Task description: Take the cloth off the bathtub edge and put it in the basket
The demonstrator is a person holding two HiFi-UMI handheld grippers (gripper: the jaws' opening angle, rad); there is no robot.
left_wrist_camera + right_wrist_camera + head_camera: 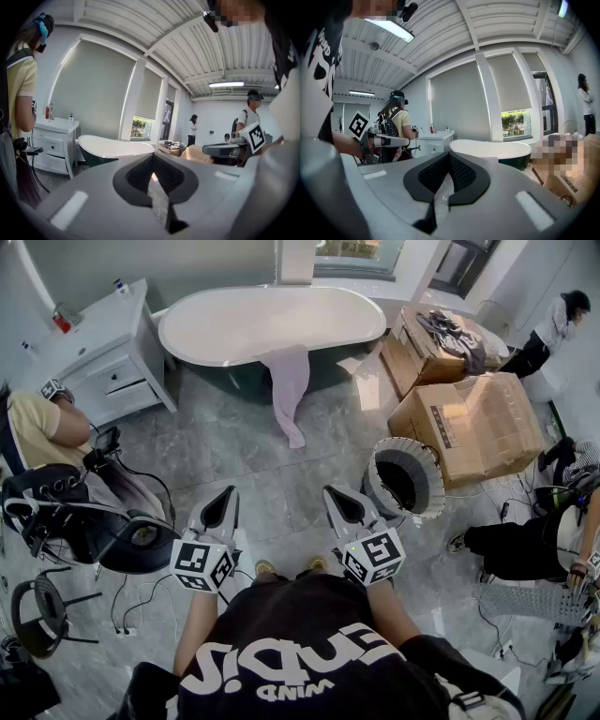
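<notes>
Grey tiled floor (281, 479). Your left gripper (223, 505) and right gripper (342, 502) have their jaws closed together, nothing between them. Beyond them, the cloth (289, 381) hangs over the bathtub (272, 324) edge. The basket (405, 444) stands on the floor to your right.

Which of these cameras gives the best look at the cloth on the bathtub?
The head view: the pink cloth hangs whole over the bathtub edge to the floor. Both gripper views show the bathtub, but no clear cloth.
</notes>
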